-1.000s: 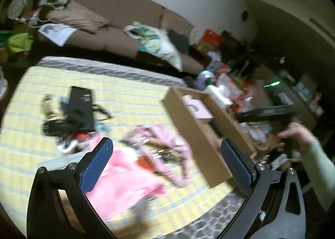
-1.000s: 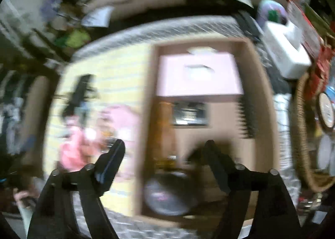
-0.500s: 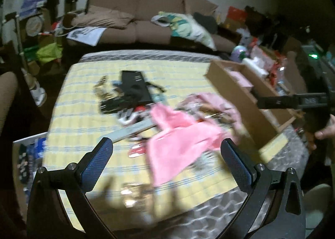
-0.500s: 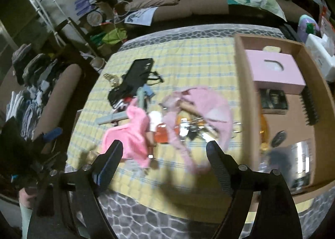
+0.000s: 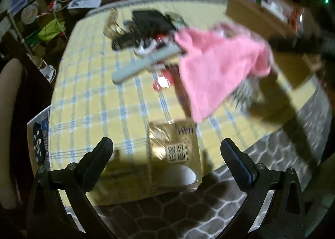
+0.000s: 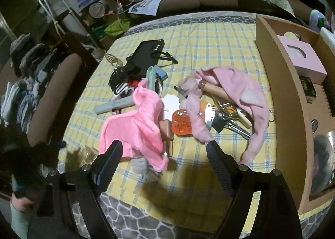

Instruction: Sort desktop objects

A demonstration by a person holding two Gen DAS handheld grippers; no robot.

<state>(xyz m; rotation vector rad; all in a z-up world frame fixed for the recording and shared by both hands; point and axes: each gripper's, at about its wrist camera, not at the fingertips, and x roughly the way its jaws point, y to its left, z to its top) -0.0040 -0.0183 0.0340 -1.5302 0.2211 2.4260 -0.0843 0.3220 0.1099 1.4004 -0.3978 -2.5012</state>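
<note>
Left gripper [image 5: 166, 154], jaws wide, empty, poised over gold packet [image 5: 174, 151] at the table's near edge, likely the next pick; right gripper [image 6: 164, 154], jaws spread, empty, above pink cloth [image 6: 134, 130]; beyond, keys [image 6: 230, 117], black case [image 6: 146, 53]; cardboard box [image 6: 282, 83] alongside, part-filled, presumably the destination.

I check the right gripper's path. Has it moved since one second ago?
Yes. The right gripper has moved off the cardboard box, which now lies along the view's right side, to above the bright pink cloth.
</note>
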